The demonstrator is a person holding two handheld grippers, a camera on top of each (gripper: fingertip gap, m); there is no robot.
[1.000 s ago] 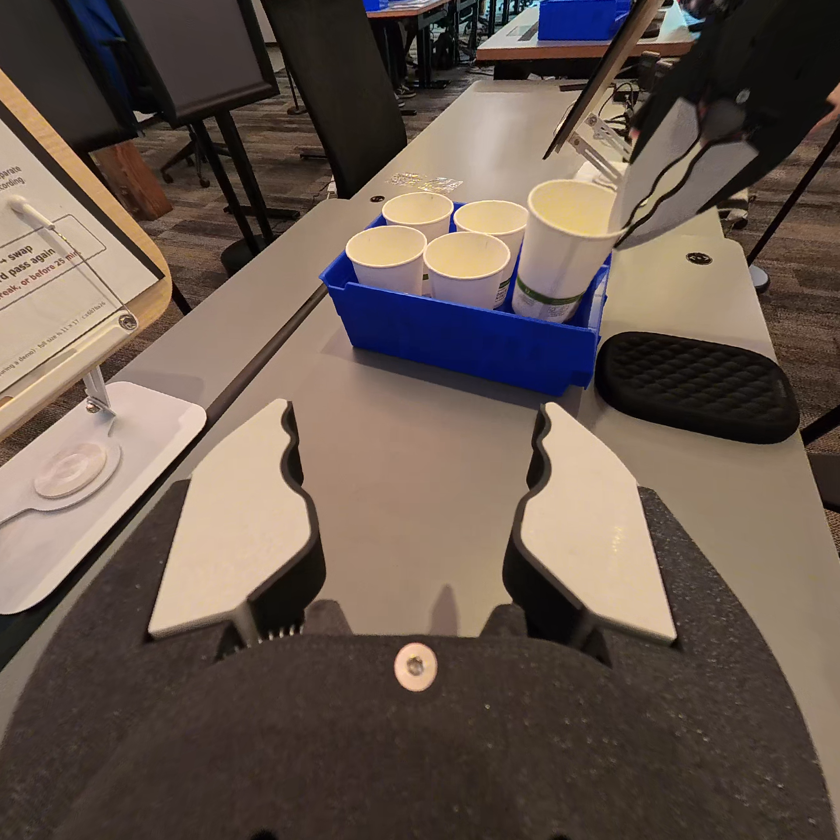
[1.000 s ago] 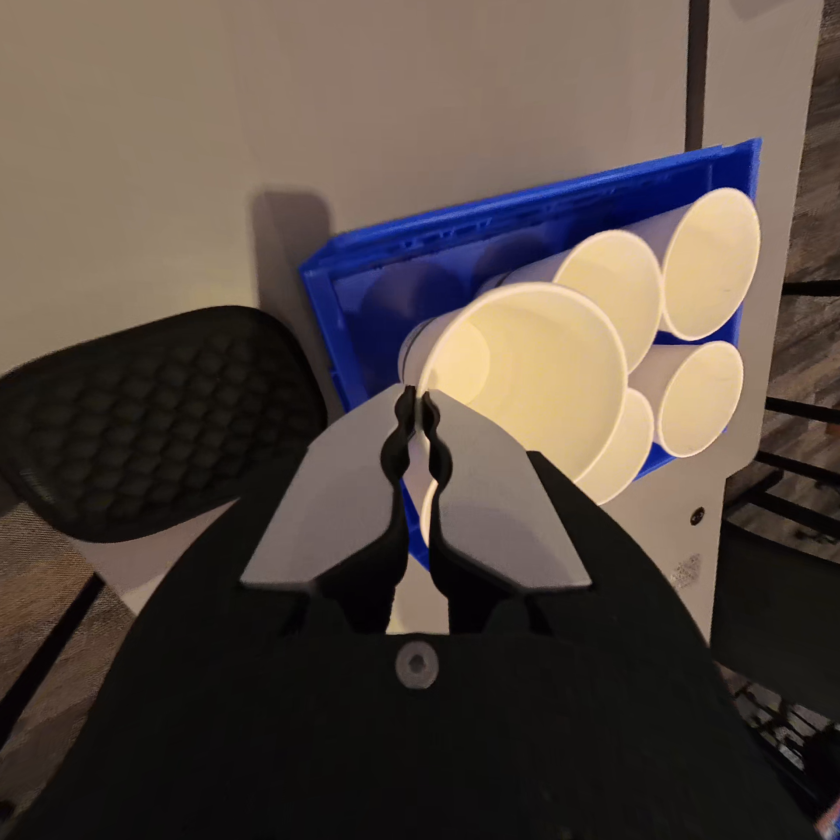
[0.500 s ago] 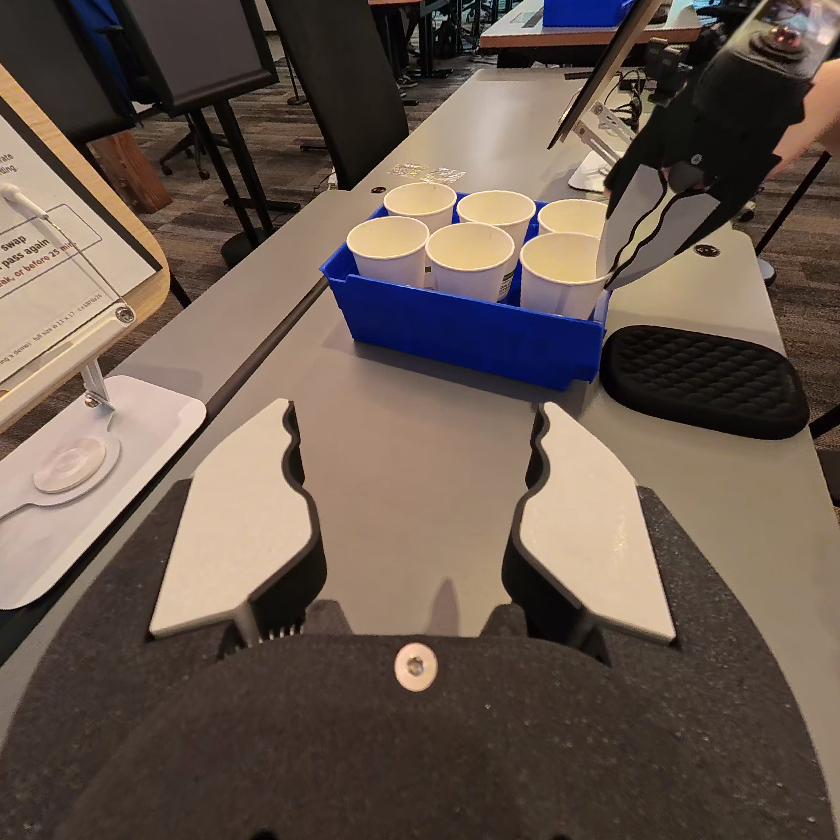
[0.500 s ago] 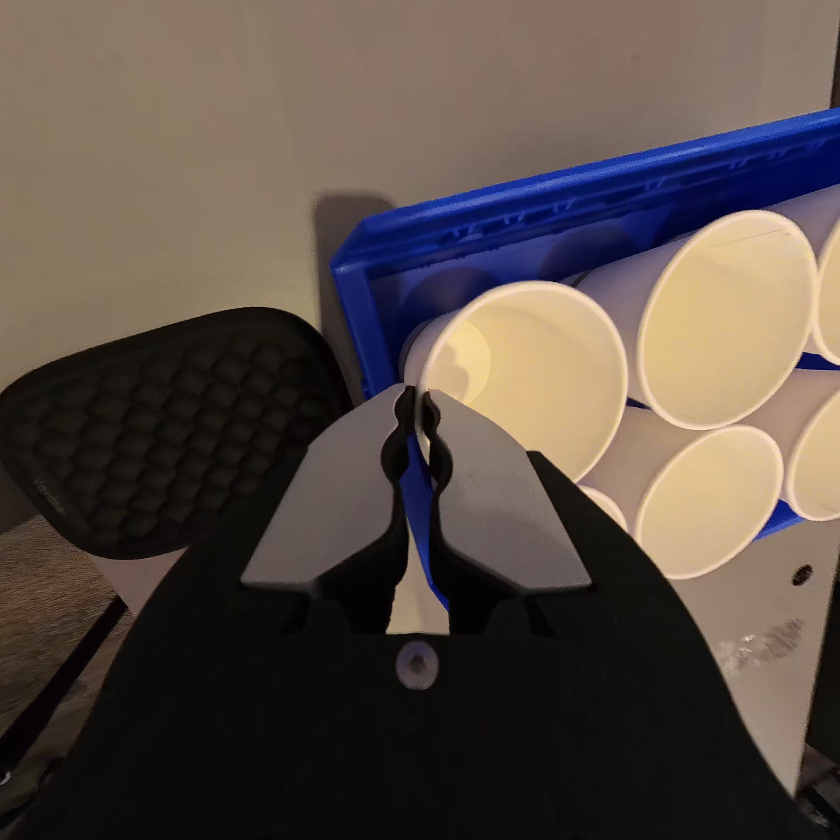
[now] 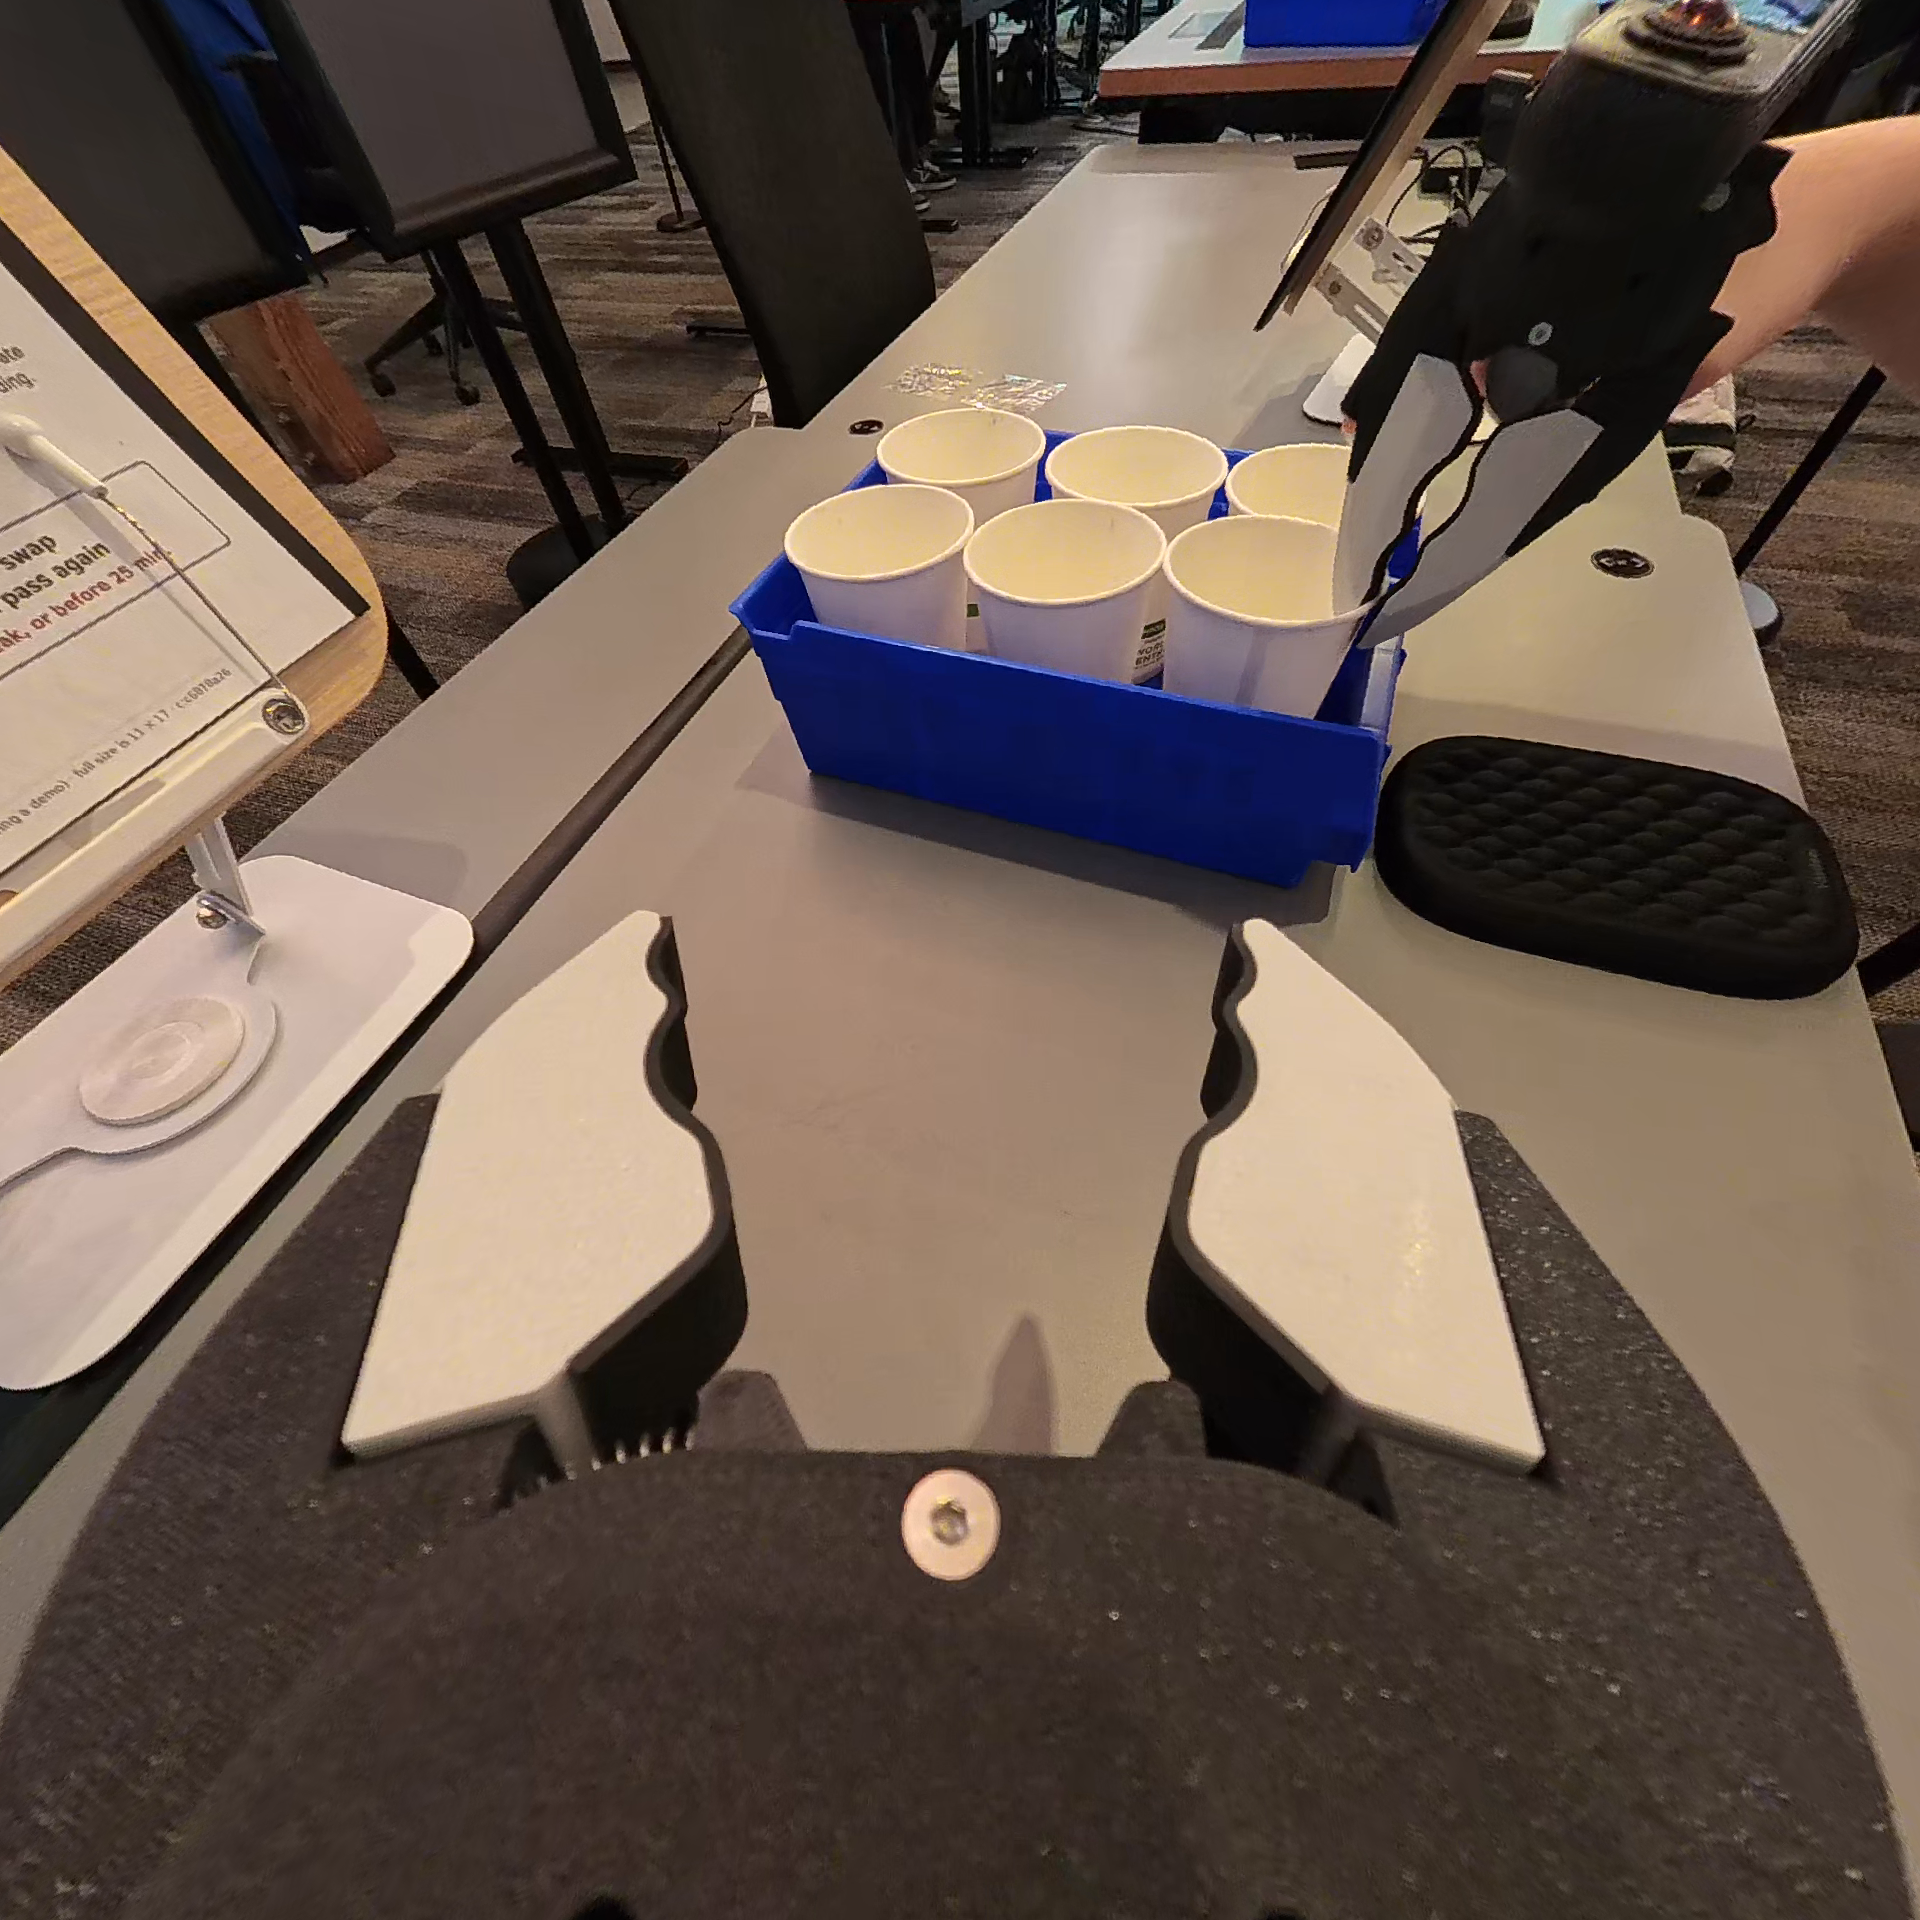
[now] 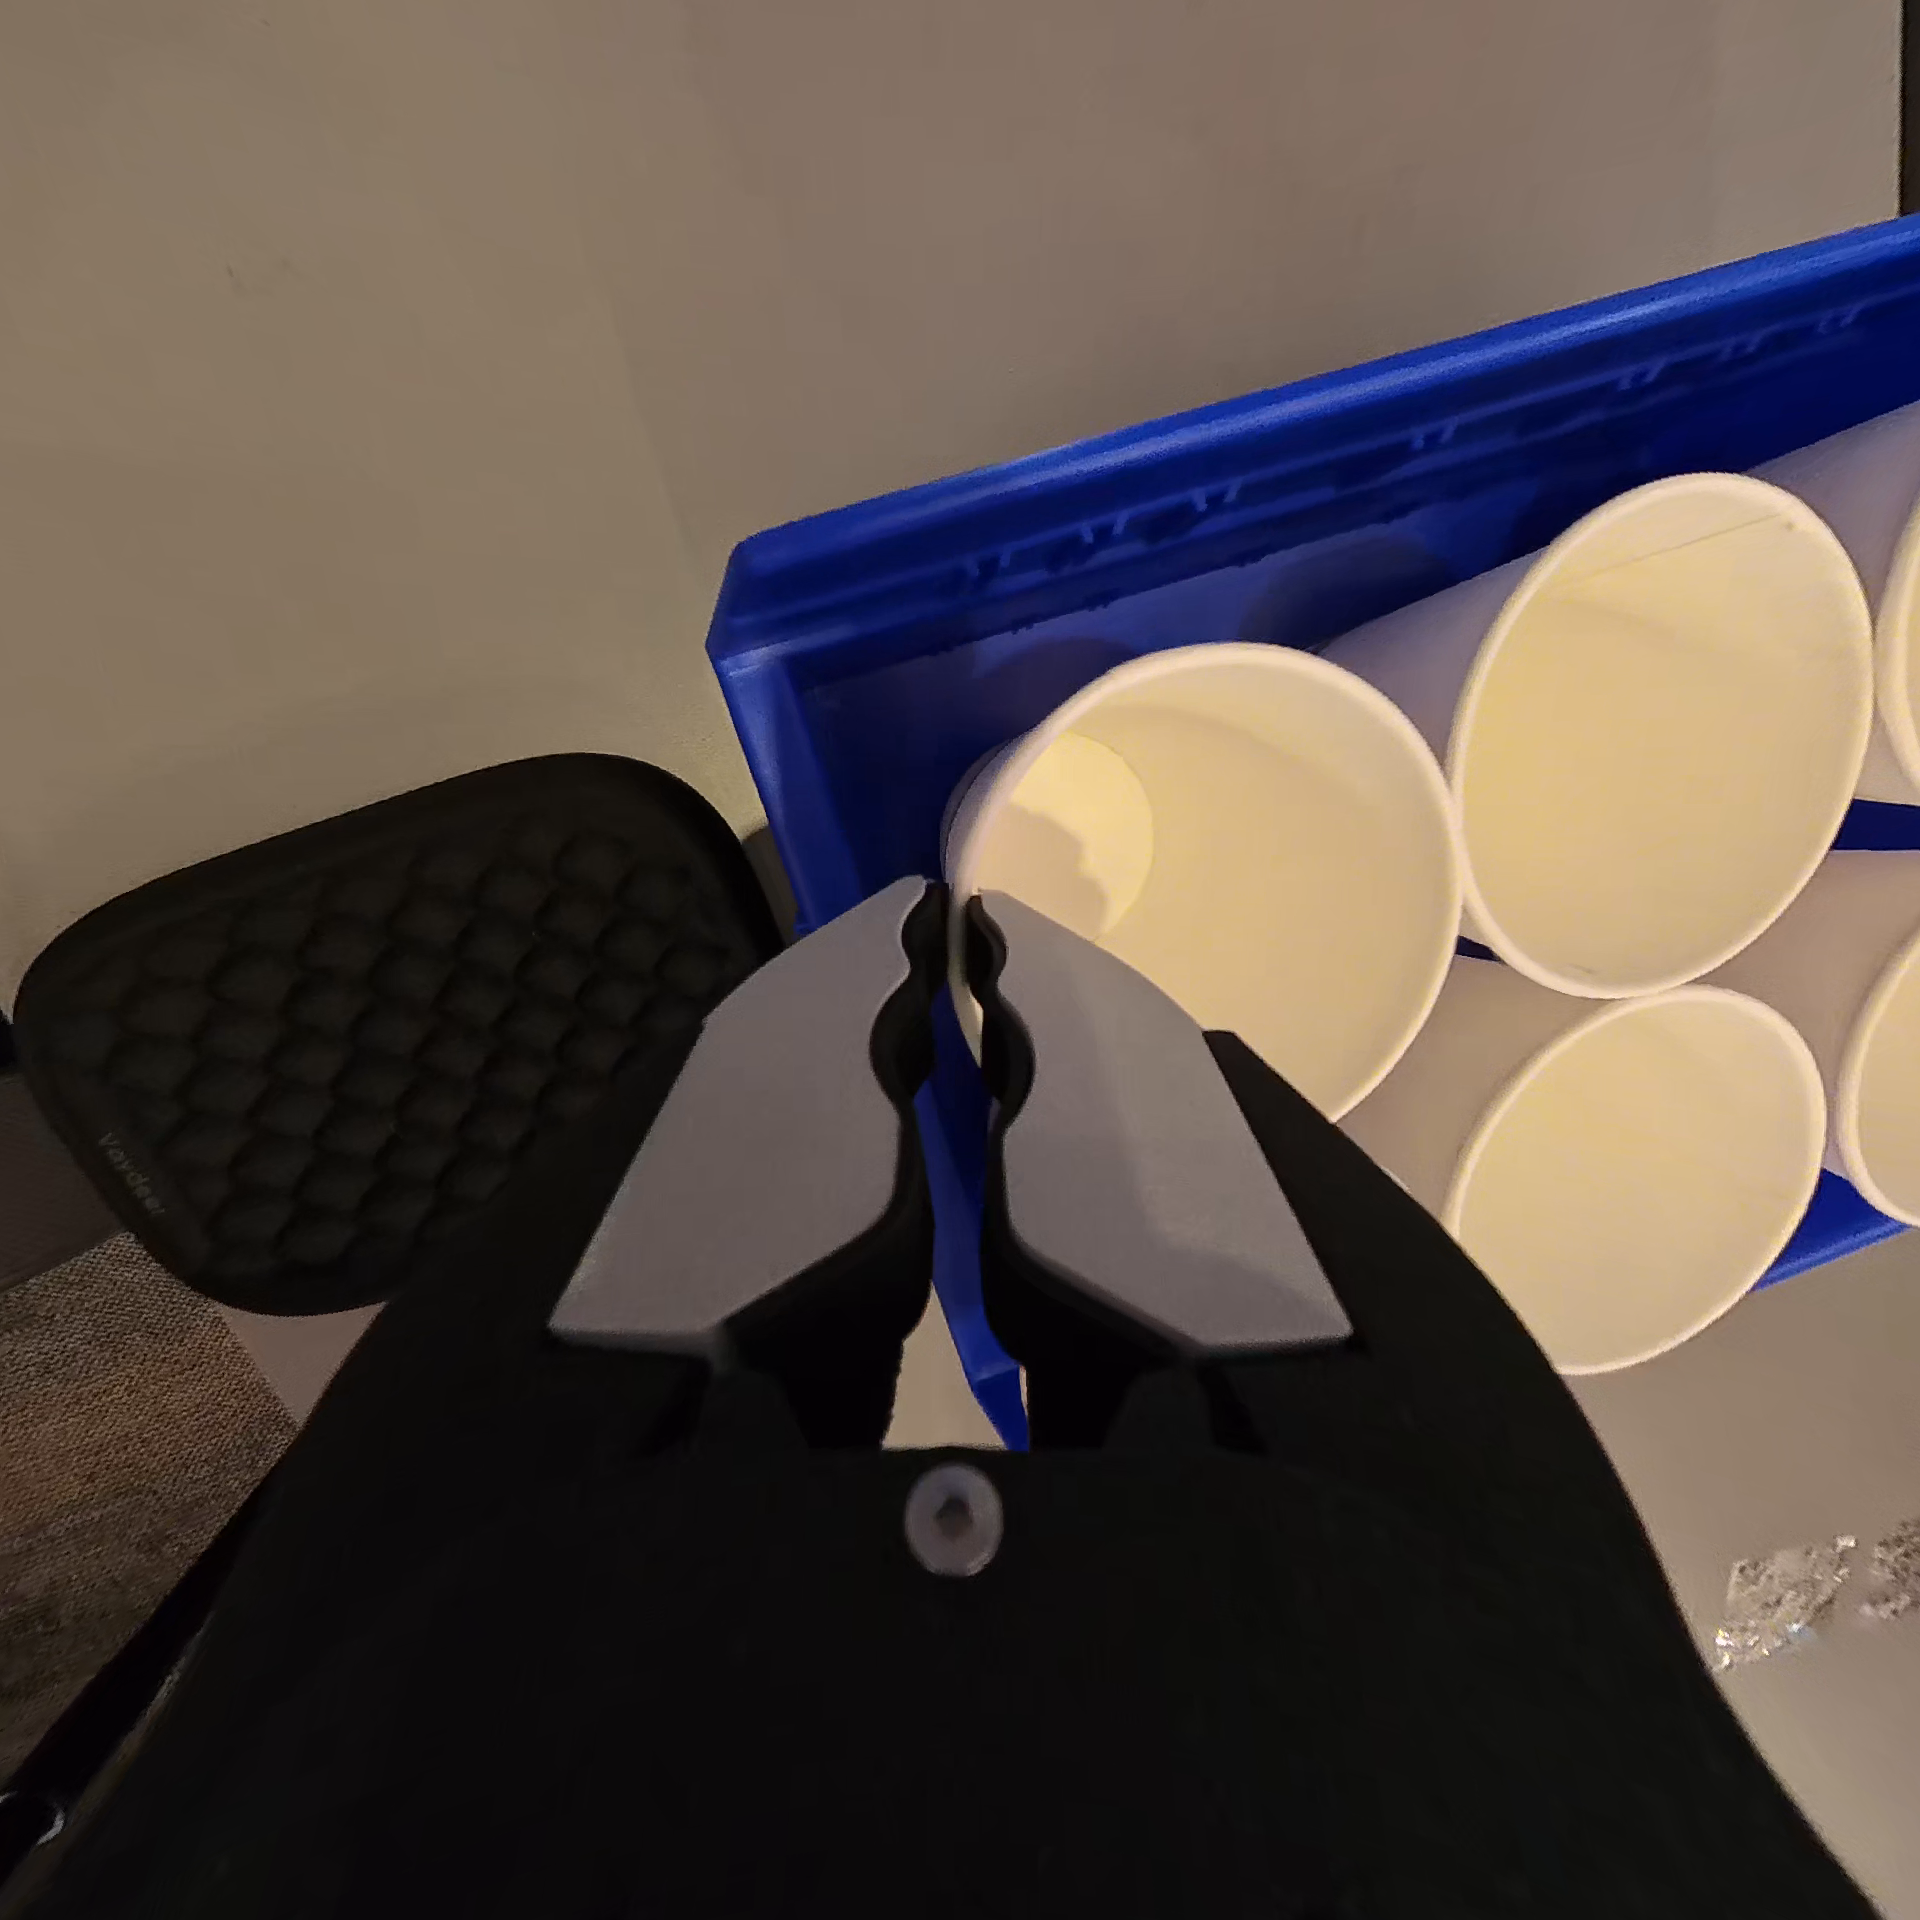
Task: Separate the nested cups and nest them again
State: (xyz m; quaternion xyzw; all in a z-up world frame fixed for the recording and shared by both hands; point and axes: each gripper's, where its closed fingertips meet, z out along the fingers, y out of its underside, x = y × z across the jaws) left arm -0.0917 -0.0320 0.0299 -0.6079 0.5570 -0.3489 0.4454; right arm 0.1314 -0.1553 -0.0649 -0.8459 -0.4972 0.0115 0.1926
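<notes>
Several white paper cups stand upright in a blue bin (image 5: 1039, 727) on the grey table. My right gripper (image 6: 948, 904) is shut on the rim of the near-right cup (image 6: 1226, 862), one finger inside it and one outside. That cup (image 5: 1247, 582) sits down in the bin's near right corner, level with the others. The right gripper (image 5: 1371, 613) also shows in the left wrist view, reaching down from the upper right. My left gripper (image 5: 951, 935) is open and empty, low over the bare table well in front of the bin (image 6: 1247, 436).
A black quilted pad (image 5: 1621, 862) lies just right of the bin and also shows in the right wrist view (image 6: 395, 1018). A sign on a white stand base (image 5: 208, 1091) sits at the left edge. A tilted tablet stand (image 5: 1382, 156) and a black chair (image 5: 779, 208) are behind.
My right gripper has come down with the cup, from tilted above the bin to seated in its near right corner. The left gripper has stayed in place, open.
</notes>
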